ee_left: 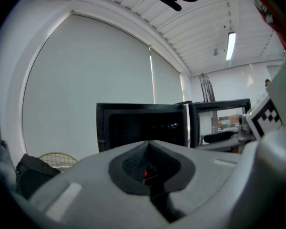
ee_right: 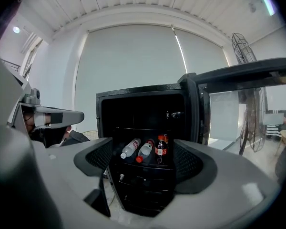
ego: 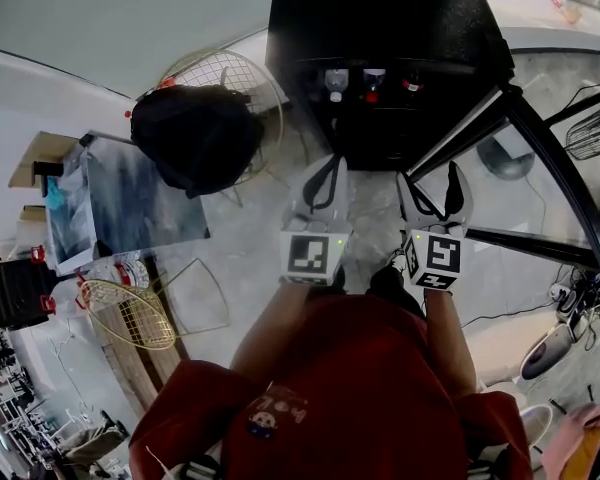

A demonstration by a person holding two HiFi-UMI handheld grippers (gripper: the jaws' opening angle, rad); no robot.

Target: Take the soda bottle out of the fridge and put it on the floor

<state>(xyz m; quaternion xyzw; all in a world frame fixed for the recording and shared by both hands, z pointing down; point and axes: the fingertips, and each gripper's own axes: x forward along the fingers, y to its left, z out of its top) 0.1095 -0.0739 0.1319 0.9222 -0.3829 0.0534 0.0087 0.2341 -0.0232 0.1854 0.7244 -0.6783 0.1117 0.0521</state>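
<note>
Jaws of the left gripper (ego: 327, 168) are pressed together on nothing, in front of the open black mini fridge (ee_right: 133, 97). On its upper shelf lie two clear plastic water bottles (ee_right: 137, 150). Just right of them stands the dark soda bottle with red cap and label (ee_right: 161, 149), well apart from both grippers. The right gripper (ego: 435, 183) is spread wide and empty. Likely best: enter straight, keep right of the water bottles, close on the soda's body. The black-framed glass door (ee_right: 238, 78) stands open at right, narrowing that side. Pale floor (ego: 250, 238) at near left offers room.
</note>
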